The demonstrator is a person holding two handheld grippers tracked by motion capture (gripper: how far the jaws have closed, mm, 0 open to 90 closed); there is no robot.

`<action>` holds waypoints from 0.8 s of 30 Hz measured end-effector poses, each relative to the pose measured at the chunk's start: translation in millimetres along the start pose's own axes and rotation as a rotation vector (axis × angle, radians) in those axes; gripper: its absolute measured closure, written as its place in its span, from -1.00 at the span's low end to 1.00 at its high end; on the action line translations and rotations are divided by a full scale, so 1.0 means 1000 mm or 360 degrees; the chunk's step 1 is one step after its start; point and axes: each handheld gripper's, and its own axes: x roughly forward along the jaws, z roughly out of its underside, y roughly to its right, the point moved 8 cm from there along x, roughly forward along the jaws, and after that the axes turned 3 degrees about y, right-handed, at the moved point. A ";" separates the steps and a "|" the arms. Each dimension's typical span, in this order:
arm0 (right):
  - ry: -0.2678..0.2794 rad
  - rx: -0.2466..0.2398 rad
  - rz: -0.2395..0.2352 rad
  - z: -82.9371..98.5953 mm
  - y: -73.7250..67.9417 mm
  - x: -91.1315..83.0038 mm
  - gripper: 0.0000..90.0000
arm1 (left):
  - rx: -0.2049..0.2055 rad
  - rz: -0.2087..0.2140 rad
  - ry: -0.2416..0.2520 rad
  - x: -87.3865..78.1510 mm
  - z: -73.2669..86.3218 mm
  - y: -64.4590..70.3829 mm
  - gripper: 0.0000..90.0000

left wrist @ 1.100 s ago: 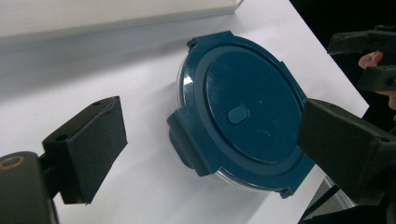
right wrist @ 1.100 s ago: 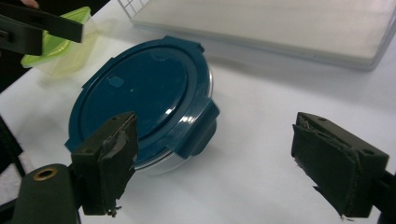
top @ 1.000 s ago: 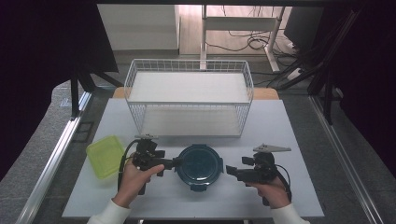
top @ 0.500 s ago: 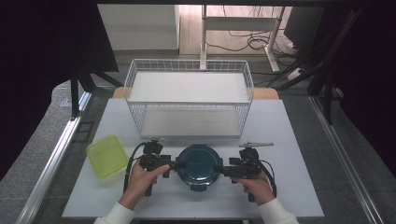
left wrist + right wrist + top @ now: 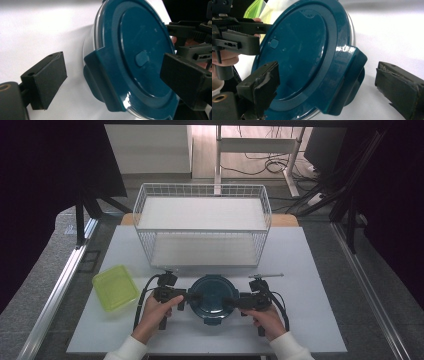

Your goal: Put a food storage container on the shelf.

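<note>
Grippers, left (image 5: 192, 297) at nine o'clock and right (image 5: 227, 301) at three, are straddling the round teal-lidded glass container's (image 5: 212, 296) latches, jaws apart; squeezing should come next.

Both forearms come in low over the surface, white sleeves at the wrists, each hand wrapped round the handle of a claw. The left claw (image 5: 192, 296) points inward at the left side of the round blue-lidded container (image 5: 214, 296), its jaws spread wide on either side of a lid latch, not pressing it. The right claw (image 5: 230, 301) points inward at the container's right side, jaws likewise parted astride the opposite latch. The two claws face each other across the lid.
</note>
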 end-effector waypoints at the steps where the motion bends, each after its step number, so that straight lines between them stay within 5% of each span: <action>1: 0.0000 0.0000 0.0000 0.000 0.000 0.000 -0.87 | 0.0000 0.0000 0.0000 0.000 0.000 0.000 -0.84; 8: -0.0030 0.0044 -0.0034 0.005 -0.001 0.005 -0.86 | -0.0071 0.0065 -0.0016 0.004 0.005 0.002 -0.73; 15: -0.0041 0.0072 -0.0067 0.007 -0.002 0.007 -0.83 | -0.0076 0.0124 -0.0033 0.004 0.011 0.004 -0.53; 18: -0.0071 0.0140 -0.0127 0.010 -0.007 0.008 -0.69 | -0.0101 0.0133 -0.0040 0.006 0.012 0.008 -0.53; 24: -0.0042 0.0247 -0.0105 0.010 -0.006 0.004 -0.53 | -0.0156 0.0124 -0.0020 0.004 0.011 0.007 -0.45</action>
